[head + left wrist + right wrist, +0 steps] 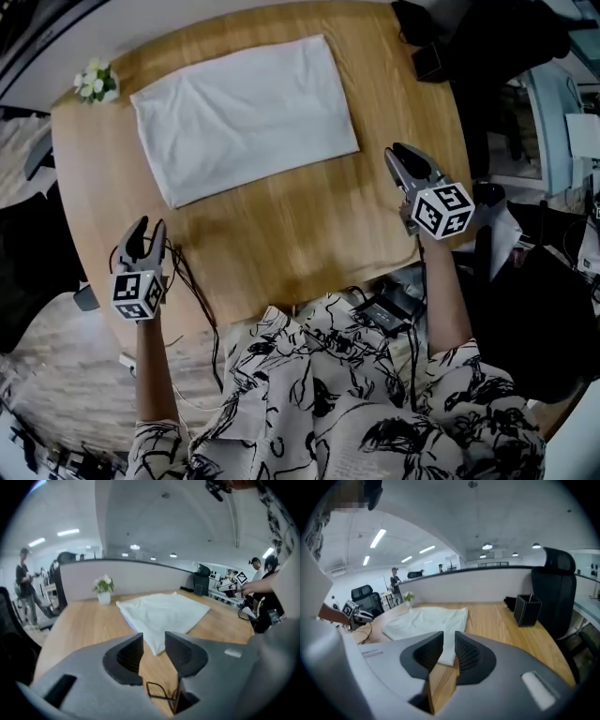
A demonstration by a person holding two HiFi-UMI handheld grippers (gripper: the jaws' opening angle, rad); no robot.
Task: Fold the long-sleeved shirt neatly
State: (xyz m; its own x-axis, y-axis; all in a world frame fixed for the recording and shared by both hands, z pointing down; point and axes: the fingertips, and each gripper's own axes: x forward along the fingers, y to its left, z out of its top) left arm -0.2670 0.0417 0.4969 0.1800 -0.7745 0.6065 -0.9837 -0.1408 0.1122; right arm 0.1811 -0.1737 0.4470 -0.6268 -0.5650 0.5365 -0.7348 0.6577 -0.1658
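The white long-sleeved shirt [246,117] lies folded into a flat rectangle on the far half of the round wooden table [300,230]. My left gripper [145,228] hovers at the near left edge of the table, well short of the shirt. Its jaws stand a little apart with nothing between them. In the left gripper view, the shirt [164,613] lies beyond the left gripper [153,641]. My right gripper [401,153] hangs by the shirt's right side, clear of it. Its jaws show a narrow gap and hold nothing. In the right gripper view, the shirt [426,620] lies ahead of the right gripper [449,641].
A small potted white flower [97,82] stands at the table's far left. A black box [431,61] sits at the far right, beside a black chair [555,583]. Dark cables [187,272] trail over the near left edge. People stand in the background office.
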